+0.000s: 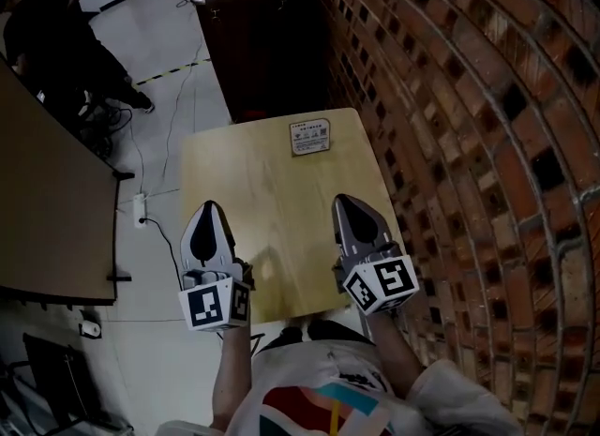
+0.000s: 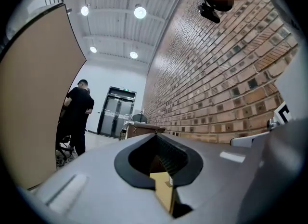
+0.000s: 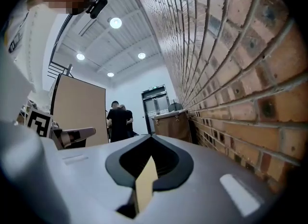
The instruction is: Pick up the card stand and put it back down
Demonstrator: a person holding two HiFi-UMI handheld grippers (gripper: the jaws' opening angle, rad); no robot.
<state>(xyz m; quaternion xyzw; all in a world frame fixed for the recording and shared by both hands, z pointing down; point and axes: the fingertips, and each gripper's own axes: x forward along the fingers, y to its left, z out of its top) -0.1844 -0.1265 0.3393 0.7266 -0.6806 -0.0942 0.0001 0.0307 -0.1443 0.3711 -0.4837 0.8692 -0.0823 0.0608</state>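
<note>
Fingers on the left gripper (image 1: 208,207) and right gripper (image 1: 344,202) were pressed shut, empty, by the table's (image 1: 272,190) near edge; the card stand (image 1: 309,136) stood far off, ungrasped; seemingly everything remained undone.

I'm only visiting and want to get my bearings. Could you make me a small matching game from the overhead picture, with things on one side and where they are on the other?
Things:
1. card stand
2. left gripper
3. right gripper
4. brick wall

Places:
A. by the near left edge of the table, jaws together
B. along the right side of the picture
C. near the table's far edge
D. over the table's near right part, jaws together

Pairs: 1-C, 2-A, 3-D, 4-B
</note>
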